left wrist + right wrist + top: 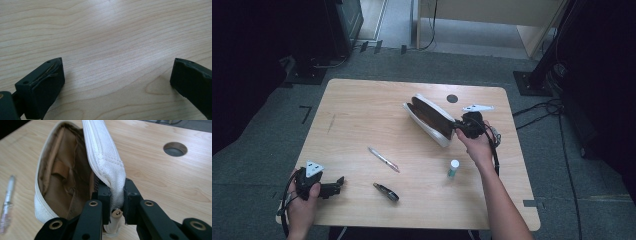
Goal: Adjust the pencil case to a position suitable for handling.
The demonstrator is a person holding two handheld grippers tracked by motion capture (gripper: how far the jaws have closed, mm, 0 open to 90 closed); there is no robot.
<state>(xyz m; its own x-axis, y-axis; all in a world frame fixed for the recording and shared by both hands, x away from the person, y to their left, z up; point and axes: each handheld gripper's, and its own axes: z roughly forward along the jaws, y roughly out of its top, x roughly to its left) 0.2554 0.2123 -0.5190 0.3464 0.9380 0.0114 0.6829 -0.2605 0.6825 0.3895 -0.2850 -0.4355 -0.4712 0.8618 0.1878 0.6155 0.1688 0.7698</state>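
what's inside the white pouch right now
The white pouch is open, held at one edge by the right hand-held gripper. Inside shows only brown lining with folds and a small pocket; no item is visible. The bottom is hidden in shadow.

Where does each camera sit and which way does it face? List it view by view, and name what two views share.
High view: above the person's side, looking forward and down on the table; both forearms, the left hand-held gripper and the right hand-held gripper show.
Left gripper view: rides the left hand-held gripper, facing bare tabletop between its open jaws.
Right gripper view: rides the right hand-held gripper, looking into the open white pouch it clamps.
Shared: the high and right gripper views both show the pouch, the pen and the table's round hole.
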